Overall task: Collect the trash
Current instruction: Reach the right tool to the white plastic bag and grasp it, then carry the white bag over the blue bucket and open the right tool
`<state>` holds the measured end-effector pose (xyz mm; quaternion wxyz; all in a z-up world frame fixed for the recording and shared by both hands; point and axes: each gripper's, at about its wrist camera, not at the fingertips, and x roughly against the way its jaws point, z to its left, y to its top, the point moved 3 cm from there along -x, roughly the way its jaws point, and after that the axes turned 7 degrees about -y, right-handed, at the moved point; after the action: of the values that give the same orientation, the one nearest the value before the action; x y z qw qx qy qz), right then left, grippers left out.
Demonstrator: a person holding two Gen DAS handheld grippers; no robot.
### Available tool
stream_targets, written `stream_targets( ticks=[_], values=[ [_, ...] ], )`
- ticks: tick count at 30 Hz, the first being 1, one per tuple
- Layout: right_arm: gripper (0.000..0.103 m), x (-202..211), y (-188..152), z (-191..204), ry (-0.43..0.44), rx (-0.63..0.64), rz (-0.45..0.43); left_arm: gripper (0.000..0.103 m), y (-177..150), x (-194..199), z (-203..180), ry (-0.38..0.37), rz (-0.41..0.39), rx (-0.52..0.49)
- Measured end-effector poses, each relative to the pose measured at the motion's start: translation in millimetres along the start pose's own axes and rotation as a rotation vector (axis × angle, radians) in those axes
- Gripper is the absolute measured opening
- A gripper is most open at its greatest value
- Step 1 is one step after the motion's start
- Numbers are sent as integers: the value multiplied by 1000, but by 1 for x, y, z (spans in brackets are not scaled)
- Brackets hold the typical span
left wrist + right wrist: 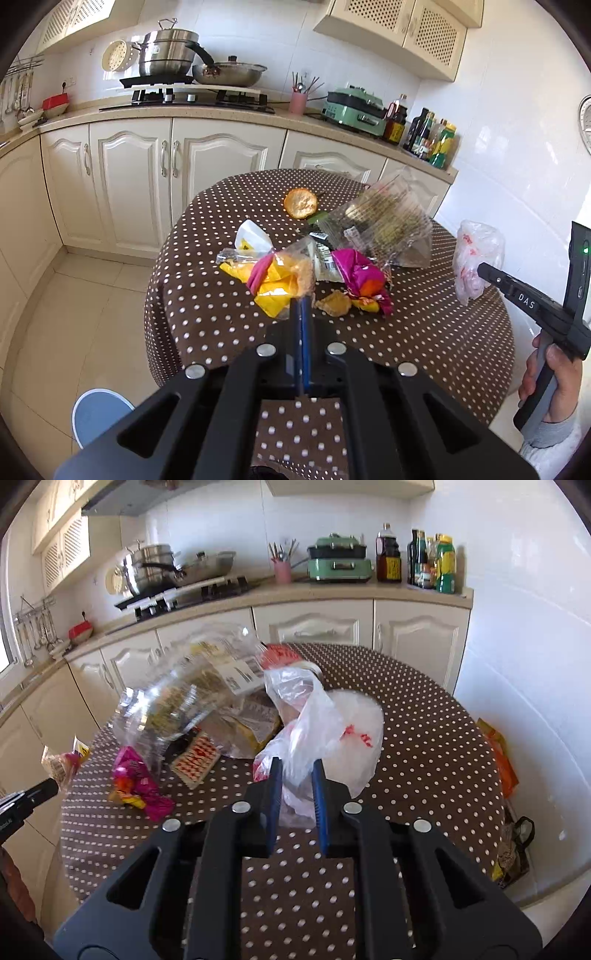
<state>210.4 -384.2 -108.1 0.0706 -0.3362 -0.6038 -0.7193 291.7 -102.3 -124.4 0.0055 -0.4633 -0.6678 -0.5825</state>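
Note:
My left gripper is shut on a clear snack wrapper with yellow and pink inside, held above the round dotted table. My right gripper is part open around a thin white plastic bag; the pads stand at either side of a fold of it. The bag also shows in the left wrist view. A large clear bag looks blurred. A magenta wrapper, an orange peel half and a crumb piece lie on the table.
A red-patterned packet and a brown paper pack lie mid-table. Kitchen counter with stove, pots, green appliance and bottles stands behind. A blue stool is on the floor left. Orange bags lie beside the wall right.

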Motion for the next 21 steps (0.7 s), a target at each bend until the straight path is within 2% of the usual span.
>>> stream_targets(
  ticks=[4, 9, 11, 15, 18, 21],
  values=[
    [15, 39, 0, 24, 47, 30, -69, 1, -9, 32, 9, -14, -42, 17],
    [15, 81, -4, 93, 204, 133, -114, 1, -26, 82, 45, 27, -82, 55],
    [15, 91, -12, 137, 302, 192, -110, 1, -37, 103, 71, 71, -92, 90],
    [15, 89, -41, 235, 488, 305, -38, 1, -66, 131, 130, 173, -83, 187],
    [15, 66, -80, 318, 612, 393, 74, 1, -96, 140, 187, 265, -35, 287],
    [15, 33, -122, 382, 658, 468, 184, 1, -131, 135, 245, 329, 36, 396]
  ],
)
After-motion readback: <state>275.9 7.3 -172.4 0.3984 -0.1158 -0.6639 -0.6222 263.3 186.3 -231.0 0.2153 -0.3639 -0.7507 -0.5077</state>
